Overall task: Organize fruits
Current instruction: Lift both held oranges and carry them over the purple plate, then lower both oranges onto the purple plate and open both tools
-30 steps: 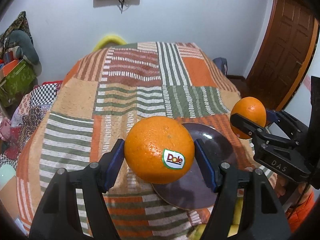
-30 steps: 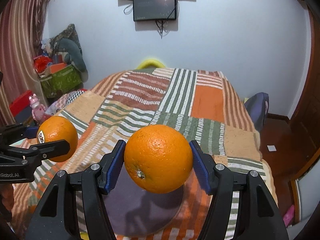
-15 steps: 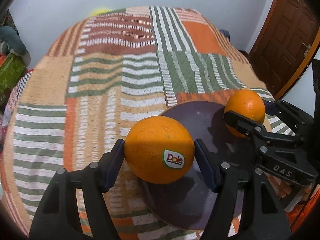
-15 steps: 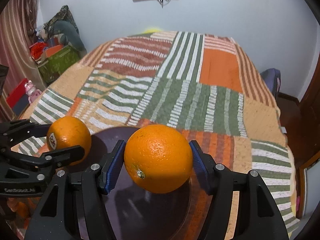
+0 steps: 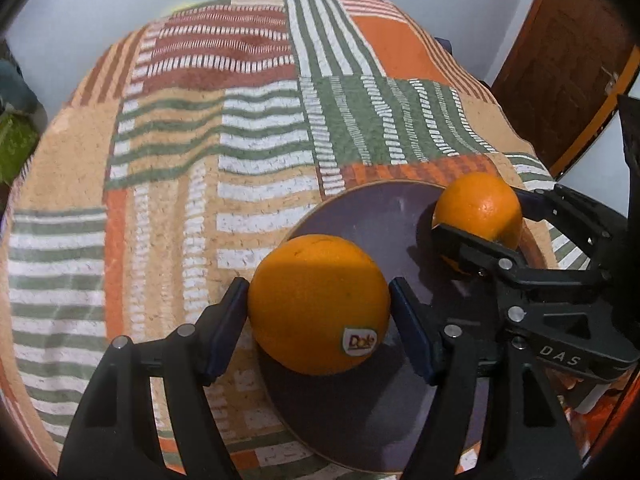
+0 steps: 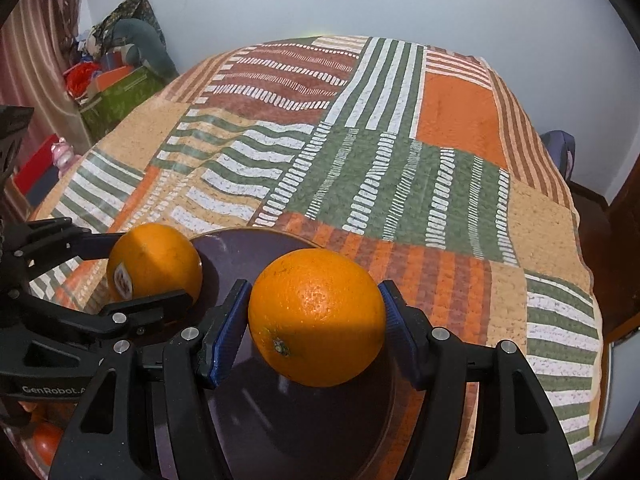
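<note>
The left gripper (image 5: pixel 319 312) has its jaws closed on an orange with a Dole sticker (image 5: pixel 319 309), held at the left edge of a dark round plate (image 5: pixel 372 216). The right gripper (image 6: pixel 316 320) has its jaws clamped on a 2nd, plain orange (image 6: pixel 317 317) over the plate's right half. Whether either fruit touches the plate is hard to tell, as both cast shadows right beneath them. The plate lies at the near end of a bed covered by a patchwork quilt (image 6: pixel 360 152) of orange, green and white stripes. A brown door (image 5: pixel 560 64) stands at the right.
</note>
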`<state>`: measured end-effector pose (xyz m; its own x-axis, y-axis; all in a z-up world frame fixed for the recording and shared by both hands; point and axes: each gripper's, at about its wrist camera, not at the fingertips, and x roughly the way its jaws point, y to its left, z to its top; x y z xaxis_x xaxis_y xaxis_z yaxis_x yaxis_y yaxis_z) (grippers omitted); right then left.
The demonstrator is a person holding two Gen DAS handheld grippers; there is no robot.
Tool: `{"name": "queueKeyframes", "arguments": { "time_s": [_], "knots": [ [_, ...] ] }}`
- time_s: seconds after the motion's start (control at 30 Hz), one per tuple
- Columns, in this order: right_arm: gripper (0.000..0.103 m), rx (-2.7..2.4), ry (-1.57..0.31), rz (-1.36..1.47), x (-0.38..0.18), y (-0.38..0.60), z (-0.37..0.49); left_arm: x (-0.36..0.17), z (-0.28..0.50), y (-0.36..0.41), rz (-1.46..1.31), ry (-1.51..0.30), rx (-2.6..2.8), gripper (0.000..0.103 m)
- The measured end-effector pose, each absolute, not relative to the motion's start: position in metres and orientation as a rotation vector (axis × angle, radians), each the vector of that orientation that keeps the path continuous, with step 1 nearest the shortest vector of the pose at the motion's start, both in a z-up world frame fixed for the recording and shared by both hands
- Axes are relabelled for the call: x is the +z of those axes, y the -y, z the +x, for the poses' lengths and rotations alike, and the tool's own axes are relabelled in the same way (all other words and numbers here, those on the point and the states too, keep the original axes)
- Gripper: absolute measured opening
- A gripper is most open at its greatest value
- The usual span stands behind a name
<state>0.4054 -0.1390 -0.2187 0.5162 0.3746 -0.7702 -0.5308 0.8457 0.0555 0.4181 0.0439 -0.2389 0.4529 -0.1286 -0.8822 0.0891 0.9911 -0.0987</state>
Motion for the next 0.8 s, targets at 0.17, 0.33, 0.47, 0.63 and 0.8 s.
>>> {"name": "queueKeyframes", "arguments": {
  "time_s": [0.17, 0.33, 0.47, 0.63, 0.8],
  "knots": [
    [0.063, 0.535, -0.894, -0.205, -0.218, 0.138, 0.406, -0.237, 0.414, -0.046, -0.051, -1.089, -0.113, 0.078],
    [0.071, 0.518, -0.856, -0.208, -0.209, 0.143, 0.395, -0.216, 0.392, -0.04, 0.03, -1.001, -0.06, 0.081],
    [0.074, 0.508, -0.819, -0.213, -0.196, 0.148, 0.381, -0.197, 0.375, -0.045, 0.016, -0.962, -0.057, 0.084],
    [0.075, 0.497, -0.762, -0.221, -0.174, 0.156, 0.353, -0.172, 0.35, -0.054, -0.009, -0.923, -0.048, 0.084],
    [0.075, 0.501, -0.715, -0.226, -0.155, 0.165, 0.32, -0.151, 0.32, -0.06, -0.018, -0.894, -0.042, 0.084]
  ]
}}
